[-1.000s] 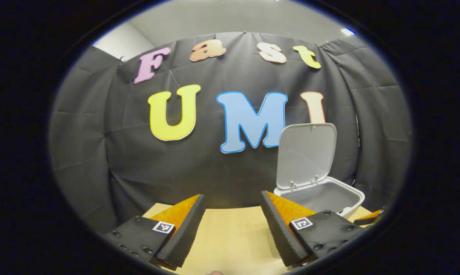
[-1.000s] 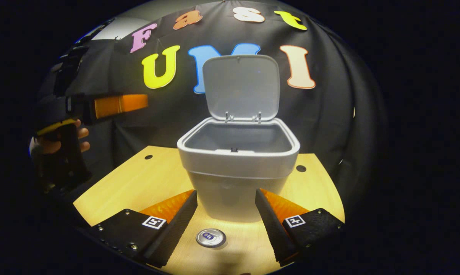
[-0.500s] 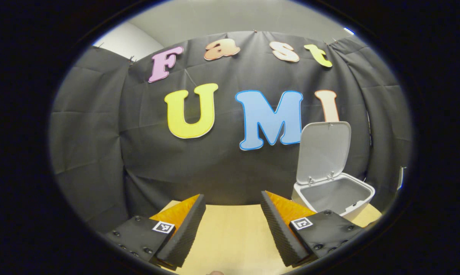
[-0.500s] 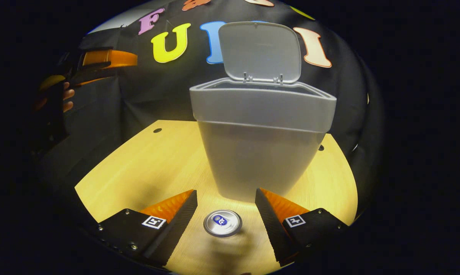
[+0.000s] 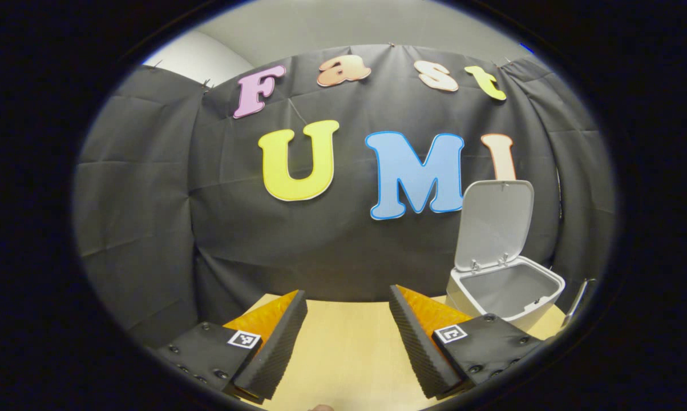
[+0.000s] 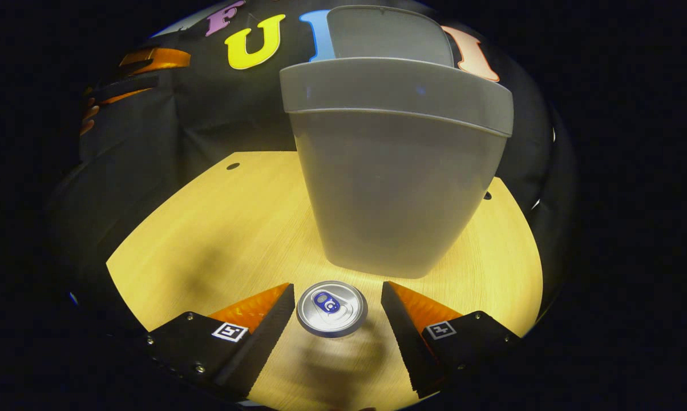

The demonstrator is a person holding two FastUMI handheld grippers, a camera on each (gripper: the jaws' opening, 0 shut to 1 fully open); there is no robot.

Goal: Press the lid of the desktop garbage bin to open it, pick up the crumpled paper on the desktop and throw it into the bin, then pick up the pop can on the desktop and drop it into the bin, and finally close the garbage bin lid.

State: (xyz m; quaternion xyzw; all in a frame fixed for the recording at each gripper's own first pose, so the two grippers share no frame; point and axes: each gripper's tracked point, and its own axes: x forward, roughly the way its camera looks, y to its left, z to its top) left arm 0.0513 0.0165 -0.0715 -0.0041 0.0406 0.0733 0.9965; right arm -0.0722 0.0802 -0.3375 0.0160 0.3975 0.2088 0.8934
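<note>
Aluminium, seen from above with its pull tab up, the pop can (image 6: 332,309) stood upright on the desktop (image 6: 218,228) between the spread fingers of the right gripper (image 6: 338,328), neither finger visibly touching it. Just beyond the can, farther from the camera, rose the grey garbage bin (image 6: 397,171), its lid (image 6: 389,31) raised behind the rim. Far off to the left in the right gripper view, the other gripper and the fingers of the hand (image 6: 87,117) holding it showed dimly against the cloth wall. The left gripper (image 5: 348,337) hung over bare wooden desktop (image 5: 343,354) with its jaws spread wide and nothing between them. To its far right stood the bin (image 5: 506,291), lid (image 5: 496,224) upright and the grey inside open to view.
</note>
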